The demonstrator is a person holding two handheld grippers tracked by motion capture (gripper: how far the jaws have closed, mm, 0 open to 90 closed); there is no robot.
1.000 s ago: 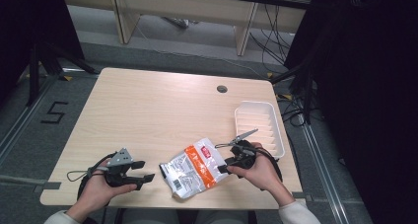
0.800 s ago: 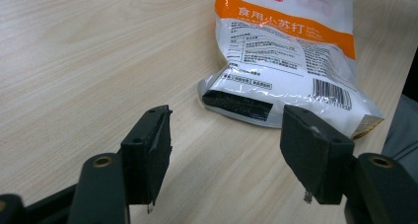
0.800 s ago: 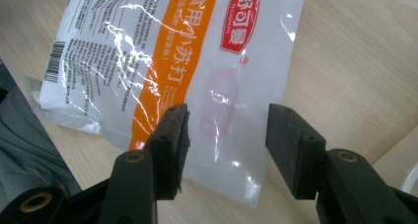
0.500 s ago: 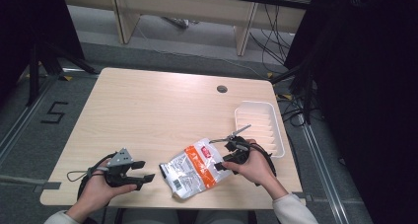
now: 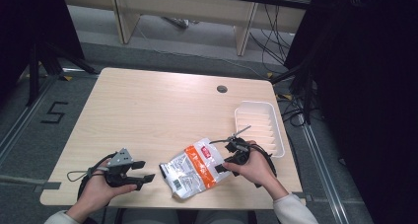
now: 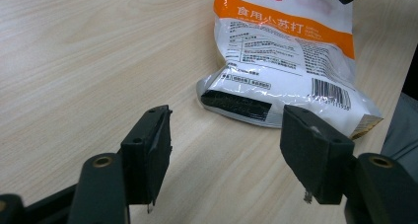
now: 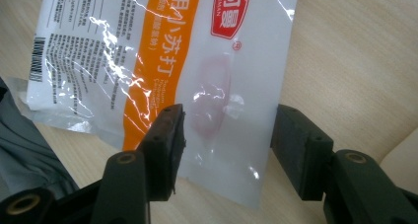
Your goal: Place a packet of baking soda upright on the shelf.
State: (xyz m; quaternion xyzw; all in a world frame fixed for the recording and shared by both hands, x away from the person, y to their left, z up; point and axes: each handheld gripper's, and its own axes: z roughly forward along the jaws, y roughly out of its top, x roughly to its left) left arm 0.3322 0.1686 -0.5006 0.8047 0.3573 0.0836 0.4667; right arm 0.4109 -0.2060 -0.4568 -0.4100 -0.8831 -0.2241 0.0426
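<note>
While both of my hands rest at the near edge of the table [image 5: 148, 100], the snack bag [image 5: 193, 168] lies flat on the wood between them, well nearer the near edge than the far one. My right gripper [image 5: 223, 166] sits at the bag's right end; its 2 jaws have just been opening and now stand wide apart, with the bag's clear corner [image 7: 231, 150] between them but not pinched. My left gripper [image 5: 147, 170] waits just left of the bag, released, its 2 jaws spread and holding nothing; the bag's sealed black strip [image 6: 236, 105] lies just ahead of them. To the right of the bag, near the table's right edge, stands 1 white ribbed tray [image 5: 261, 130].
</note>
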